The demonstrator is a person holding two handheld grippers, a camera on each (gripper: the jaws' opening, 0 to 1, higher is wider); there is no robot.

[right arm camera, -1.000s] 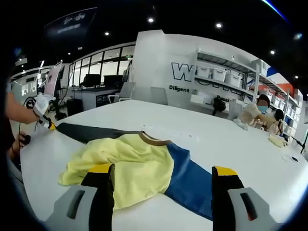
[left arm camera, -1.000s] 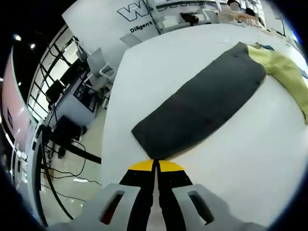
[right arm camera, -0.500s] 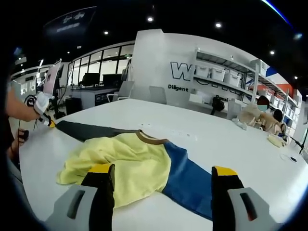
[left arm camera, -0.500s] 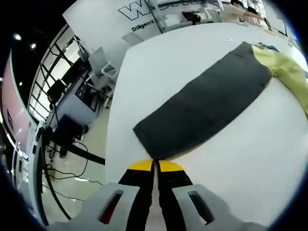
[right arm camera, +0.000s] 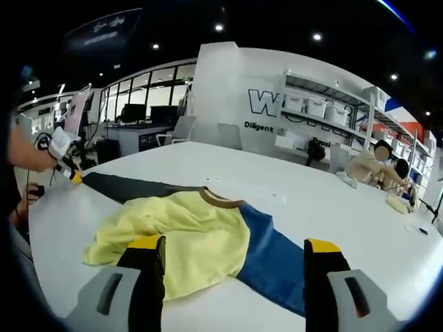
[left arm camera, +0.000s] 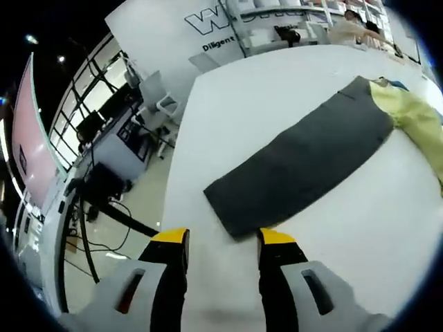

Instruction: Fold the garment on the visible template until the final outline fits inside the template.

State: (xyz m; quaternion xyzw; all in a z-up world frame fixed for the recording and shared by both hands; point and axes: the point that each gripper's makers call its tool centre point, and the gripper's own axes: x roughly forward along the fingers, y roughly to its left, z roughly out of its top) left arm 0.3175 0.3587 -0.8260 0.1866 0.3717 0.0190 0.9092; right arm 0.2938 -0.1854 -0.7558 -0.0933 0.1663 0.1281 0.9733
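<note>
Left gripper (left arm camera: 221,238): I now have its jaws spread apart, yellow-tipped fingers either side of bare tabletop; half a second ago they were pressed together over the dark cloth's near corner. That corner now lies just beyond the tips, free of them, closest to the right-hand finger.
Right gripper (right arm camera: 234,250): jaws spread wide as before, hovering over the near edge of the garment and holding nothing. This view has barely shifted.
Garment (right arm camera: 181,229): from the right gripper view I see a crumpled yellow part nearest me, with a brown neckband (right arm camera: 220,200) at its far edge. A blue part (right arm camera: 271,259) lies to its right, and a dark grey sleeve (right arm camera: 128,189) runs off to the left. It lies in a loose heap, not folded.
Grey sleeve, left gripper view (left arm camera: 304,164): it lies flat as a long strip running away up and to the right, and joins the yellow cloth (left arm camera: 415,121) at its far end. It looks as flat as in the earlier frames.
Table (left arm camera: 277,90): white, with the garment resting on it.
Left gripper, from the right gripper view (right arm camera: 69,173): I see it at the sleeve's far-left end, held in a hand (right arm camera: 28,155).
Background: a white wall with lettering (right arm camera: 277,104), shelving and seated people on the far right.
</note>
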